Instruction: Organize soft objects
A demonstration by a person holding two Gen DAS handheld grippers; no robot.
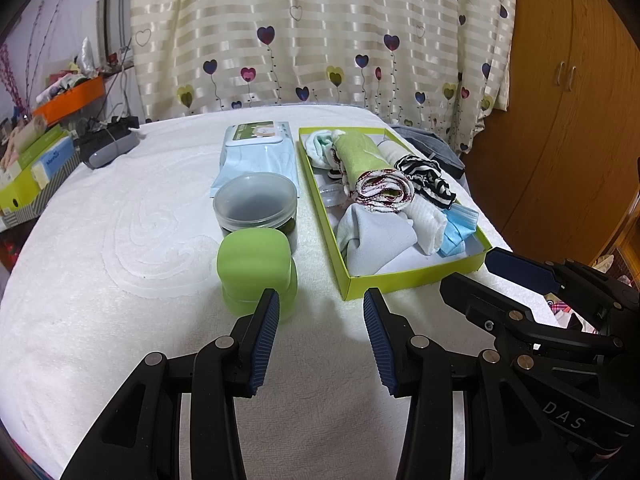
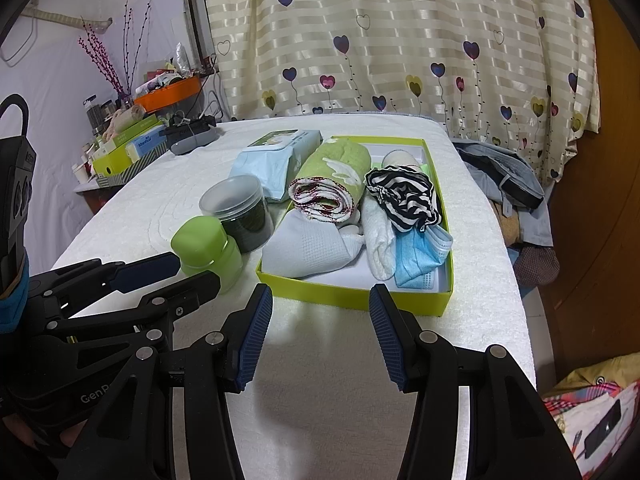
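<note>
White terry towel covers the counter [image 1: 100, 240]; it likely serves as the work mat.

Left to right on it:
- Left claw [image 1: 320, 344]: spread wide, nothing between the pads, hovering over bare towel short of the goods.
- Green-capped jar [image 1: 256, 272], just beyond the left finger, touching the clear plastic jar [image 1: 256, 204] behind it.
- Wet-wipes pack [image 1: 260, 152] lying flat behind the jars. These three hard or packaged items sit in a column beside the box, so probably sorted out of it or not part of the job.
- Lime-green cardboard box [image 2: 348, 294] holds the soft things, packed side by side: pale grey waffle cloth [image 2: 304, 248] at the near left, green towel roll with red-stitched edge [image 2: 332, 184] behind it, white sock or cloth [image 2: 378, 240] in the middle, black-and-white striped fabric [image 2: 404, 192] draped over the right side, blue face mask [image 2: 420, 256] crumpled in the near-right corner. A small clear lid or cup shows between the rolls; can't tell which.
- Right claw [image 2: 320, 340]: also spread and empty, parked before the box's near wall.

Everything soft appears boxed; both claws look idle. Job looks near done or not yet begun.
</note>
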